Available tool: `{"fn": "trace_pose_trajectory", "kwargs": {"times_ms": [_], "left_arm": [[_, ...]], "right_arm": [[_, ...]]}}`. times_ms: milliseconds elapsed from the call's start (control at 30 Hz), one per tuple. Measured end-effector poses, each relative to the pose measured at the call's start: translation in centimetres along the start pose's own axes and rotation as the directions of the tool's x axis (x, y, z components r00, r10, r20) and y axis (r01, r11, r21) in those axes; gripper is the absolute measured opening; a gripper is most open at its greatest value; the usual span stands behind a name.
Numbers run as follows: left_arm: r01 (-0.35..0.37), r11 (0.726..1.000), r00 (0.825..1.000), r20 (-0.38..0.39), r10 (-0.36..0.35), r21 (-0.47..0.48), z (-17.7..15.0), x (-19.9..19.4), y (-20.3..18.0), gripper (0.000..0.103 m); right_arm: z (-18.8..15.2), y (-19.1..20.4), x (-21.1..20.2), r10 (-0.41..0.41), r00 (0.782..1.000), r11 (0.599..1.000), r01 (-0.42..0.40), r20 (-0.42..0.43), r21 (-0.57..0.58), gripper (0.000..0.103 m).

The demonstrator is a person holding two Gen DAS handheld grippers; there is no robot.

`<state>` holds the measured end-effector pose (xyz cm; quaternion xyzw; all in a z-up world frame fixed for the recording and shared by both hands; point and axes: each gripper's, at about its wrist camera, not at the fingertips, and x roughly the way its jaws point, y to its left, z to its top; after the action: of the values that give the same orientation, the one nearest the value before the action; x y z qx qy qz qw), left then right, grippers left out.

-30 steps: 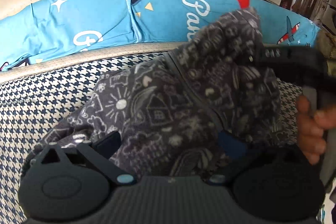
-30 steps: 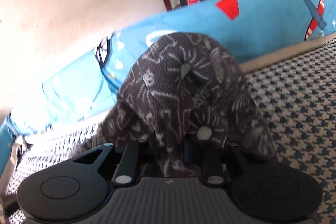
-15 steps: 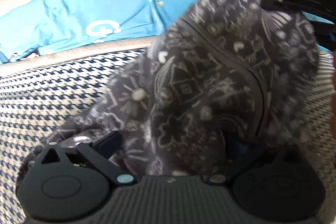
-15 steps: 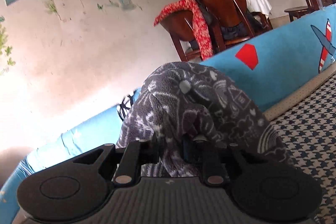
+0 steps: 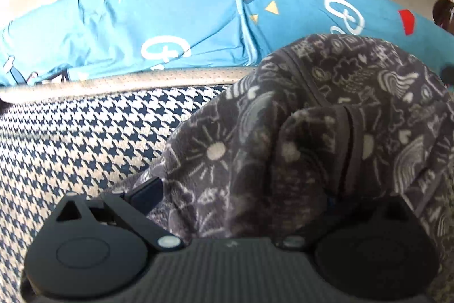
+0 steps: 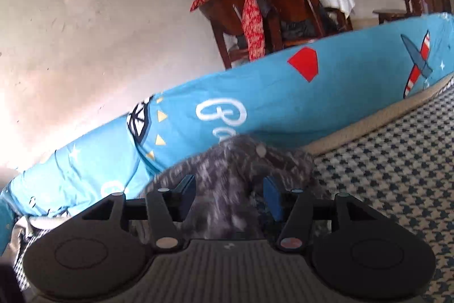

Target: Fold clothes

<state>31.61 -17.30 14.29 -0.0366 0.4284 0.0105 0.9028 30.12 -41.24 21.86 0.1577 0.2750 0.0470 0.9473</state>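
Observation:
A dark grey fleece garment (image 5: 326,127) with white doodle print lies bunched on the houndstooth surface (image 5: 85,132). My left gripper (image 5: 241,192) is open; the cloth is heaped over it and hides the right finger, only the left finger (image 5: 147,188) shows. In the right wrist view the same garment (image 6: 235,175) appears blurred between the spread fingers of my right gripper (image 6: 229,198), which is open and grips nothing.
A blue printed cushion (image 5: 170,19) runs along the far edge of the surface and also shows in the right wrist view (image 6: 255,104). Wooden chairs (image 6: 283,13) with a red cloth stand behind it by a decorated wall.
My right gripper has opened and let go of the garment, which has dropped into a lower heap. The lifted fold has come down over my left gripper.

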Motion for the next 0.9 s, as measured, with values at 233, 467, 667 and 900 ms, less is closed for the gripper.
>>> {"fn": "trace_pose_trajectory", "kwargs": {"times_ms": [233, 467, 667, 900], "left_arm": [[-0.049, 0.999, 0.998, 0.03, 0.049, -0.017, 1.0, 0.6, 0.5, 0.103], [-0.058, 0.992, 0.998, 0.02, 0.061, -0.113, 2.0, 1.0, 2.7, 0.103], [-0.057, 0.993, 0.998, 0.02, 0.06, -0.108, 1.9, 1.0, 2.8, 0.103], [-0.071, 0.987, 0.997, 0.021, 0.075, -0.144, 2.3, 1.0, 3.9, 0.103]], "right_arm": [[-2.2, 0.3, -0.8, 0.055, 0.994, 0.994, -0.064, -0.098, -0.092, 0.054], [-4.1, 1.1, -0.2, 0.117, 0.976, 0.974, -0.149, -0.185, -0.172, 0.054], [-5.9, 1.9, 1.3, 0.182, 0.948, 0.957, -0.232, -0.262, -0.173, 0.055], [-8.5, 3.9, 3.7, 0.177, 0.927, 0.945, -0.254, -0.331, -0.206, 0.057]]}}
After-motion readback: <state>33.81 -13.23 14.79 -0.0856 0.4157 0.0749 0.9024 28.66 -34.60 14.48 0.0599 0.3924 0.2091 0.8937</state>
